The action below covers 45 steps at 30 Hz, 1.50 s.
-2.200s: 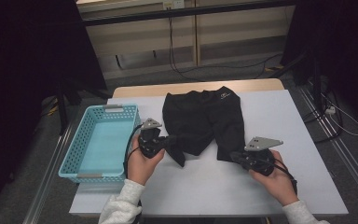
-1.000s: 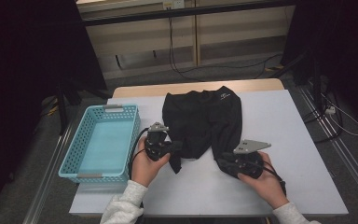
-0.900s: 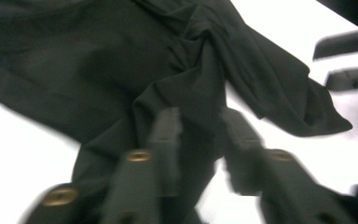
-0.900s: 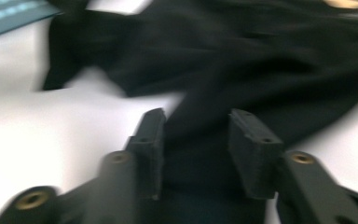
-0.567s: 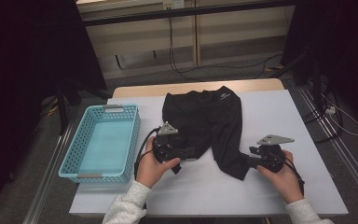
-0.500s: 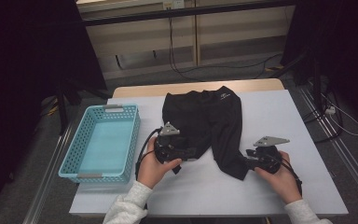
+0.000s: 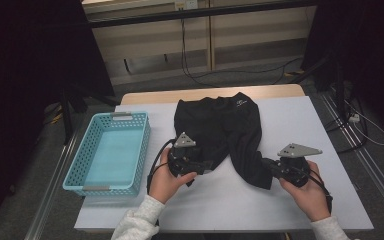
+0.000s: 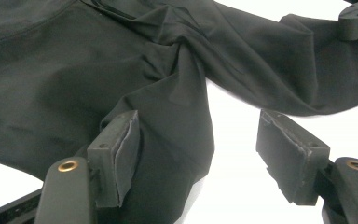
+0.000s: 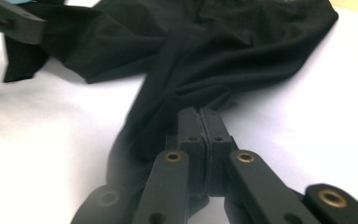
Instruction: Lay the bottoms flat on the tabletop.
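One white table is taken up at its middle by a pair of black shorts, laid with the waistband at the far side and the two legs spread toward the person. A pale blue basket is set just to the left of the shorts and stands apart from them.

The left gripper is held at the hem of the shorts' left leg. Its jaws have just been opening and now stand well apart; cloth lies between them, against one pad, but is not pinched. The right gripper is placed at the hem of the shorts' right leg with its jaws fully closed. Whether a fold of cloth is caught at their tips cannot be told.

The step in hand is judged to be the straightening of the legs before folding. A fresh hold on the left hem appears to be needed next, the jaws being closed on the edge alone so that the leg can be drawn flat without the crotch seam being bunched further.

A small white mark is seen near the waistband of the shorts; it is too small to be read
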Each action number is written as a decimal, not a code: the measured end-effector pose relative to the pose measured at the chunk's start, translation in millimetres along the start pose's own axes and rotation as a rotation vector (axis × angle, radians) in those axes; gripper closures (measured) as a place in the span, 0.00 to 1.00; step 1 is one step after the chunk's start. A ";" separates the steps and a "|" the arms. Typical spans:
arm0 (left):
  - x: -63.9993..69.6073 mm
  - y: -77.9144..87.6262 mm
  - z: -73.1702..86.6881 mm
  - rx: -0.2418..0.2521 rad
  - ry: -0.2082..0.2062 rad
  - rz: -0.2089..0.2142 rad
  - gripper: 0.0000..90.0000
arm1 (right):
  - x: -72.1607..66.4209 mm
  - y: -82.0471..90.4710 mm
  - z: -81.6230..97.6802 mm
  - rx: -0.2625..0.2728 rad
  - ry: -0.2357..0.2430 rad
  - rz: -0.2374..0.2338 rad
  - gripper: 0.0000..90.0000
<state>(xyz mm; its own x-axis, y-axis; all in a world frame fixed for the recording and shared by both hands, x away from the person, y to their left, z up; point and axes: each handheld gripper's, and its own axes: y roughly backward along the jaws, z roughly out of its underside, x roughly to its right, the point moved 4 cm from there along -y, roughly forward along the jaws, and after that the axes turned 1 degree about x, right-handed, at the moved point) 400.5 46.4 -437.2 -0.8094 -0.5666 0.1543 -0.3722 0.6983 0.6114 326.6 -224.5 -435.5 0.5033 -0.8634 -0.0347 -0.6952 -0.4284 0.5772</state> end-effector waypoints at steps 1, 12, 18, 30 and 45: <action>0.5 0.1 -0.5 -0.005 -0.004 0.001 0.34 | -4.4 -0.6 -0.4 0.005 0.002 -0.016 0.99; 1.7 -1.8 0.7 -0.013 -0.011 0.013 0.34 | -37.4 -32.9 11.5 -0.093 0.091 -0.102 0.73; 0.1 -1.3 2.3 -0.016 -0.001 0.010 0.33 | -5.5 -18.7 0.4 -0.004 0.009 -0.013 0.59; -2.0 -1.2 3.9 -0.019 0.012 0.006 0.32 | 49.0 -39.8 27.2 -0.131 -0.056 0.169 0.51; -0.4 -2.2 4.6 -0.013 0.003 0.005 0.33 | 3.2 -59.3 18.7 -0.126 0.001 -0.004 0.70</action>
<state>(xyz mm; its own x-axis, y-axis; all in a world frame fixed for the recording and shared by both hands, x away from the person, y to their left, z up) 399.5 47.0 -442.1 -0.8099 -0.5643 0.1603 -0.3620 0.6957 0.6204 359.9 -206.9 -485.0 0.5063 -0.8616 -0.0363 -0.6233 -0.3947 0.6750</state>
